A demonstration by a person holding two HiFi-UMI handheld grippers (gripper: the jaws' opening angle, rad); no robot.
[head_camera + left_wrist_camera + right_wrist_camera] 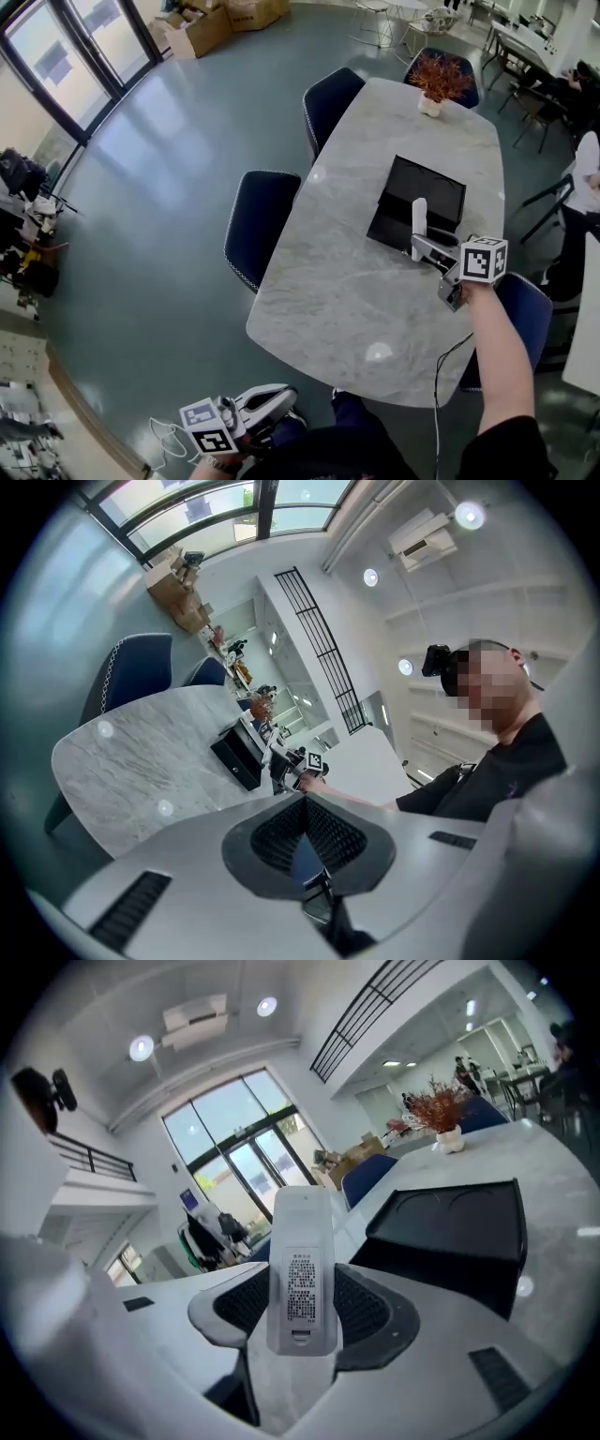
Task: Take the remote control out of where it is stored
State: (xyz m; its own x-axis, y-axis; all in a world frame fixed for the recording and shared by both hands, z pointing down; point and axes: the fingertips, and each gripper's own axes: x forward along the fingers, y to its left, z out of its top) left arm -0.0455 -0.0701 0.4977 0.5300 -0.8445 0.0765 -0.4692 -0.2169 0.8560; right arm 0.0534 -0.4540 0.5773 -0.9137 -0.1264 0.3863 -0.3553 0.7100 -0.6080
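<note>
White remote (302,1269) stood upright, clamped between the right gripper's (424,246) jaws, label side facing that gripper's camera, just in front of the open black box (427,187) on the marble table (347,281). Right arm stretched forward over the table. Left gripper (305,832) held low off the table's near edge, jaws pressed together, empty.

The marble table (356,300) bears a black box (424,187) and a potted plant (439,75).

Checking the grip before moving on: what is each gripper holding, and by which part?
The right gripper clamps the white remote control by its lower end; the left gripper is shut on nothing.
</note>
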